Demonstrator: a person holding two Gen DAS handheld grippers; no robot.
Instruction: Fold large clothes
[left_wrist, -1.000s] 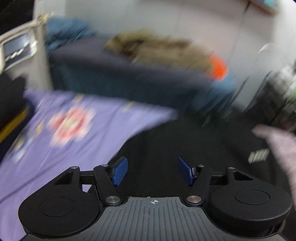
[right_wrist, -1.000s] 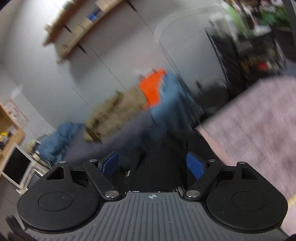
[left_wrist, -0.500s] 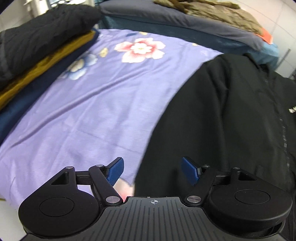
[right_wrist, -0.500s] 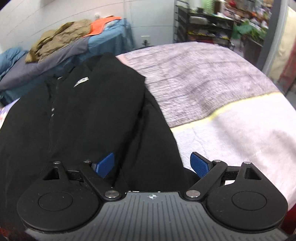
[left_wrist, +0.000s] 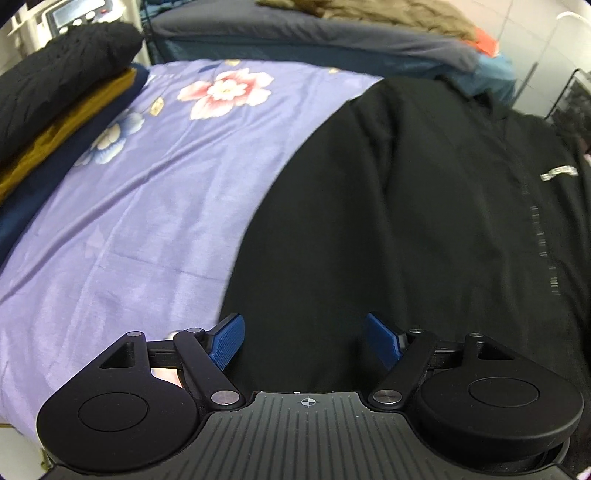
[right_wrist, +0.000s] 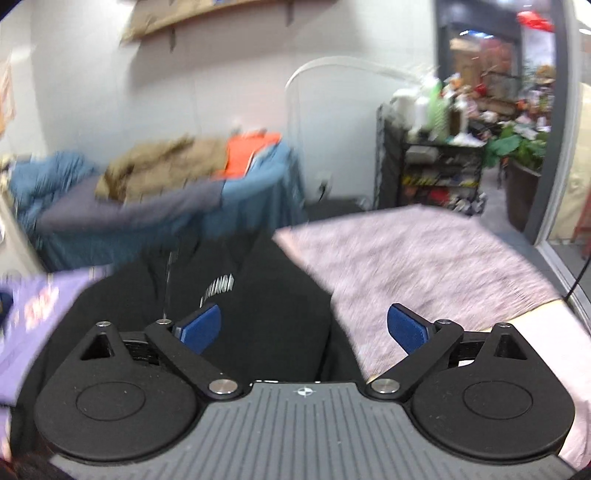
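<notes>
1. Evidently, the black jacket (left_wrist: 424, 206) lies spread flat across the purple floral sheet (left_wrist: 147, 192) and pink blanket (right_wrist: 424, 266), ready for folding.
2. Left gripper (left_wrist: 303, 338) and right gripper (right_wrist: 304, 328) hover over it, fingers spread, holding nothing.

You are seeing the black jacket (left_wrist: 424, 221) running off the right edge and its hem hiding under the left gripper (left_wrist: 303, 338) | the chest lettering (right_wrist: 217, 288) is smearing (unreadable) | the shelf clutter (right_wrist: 443, 177) is blurring.
</notes>
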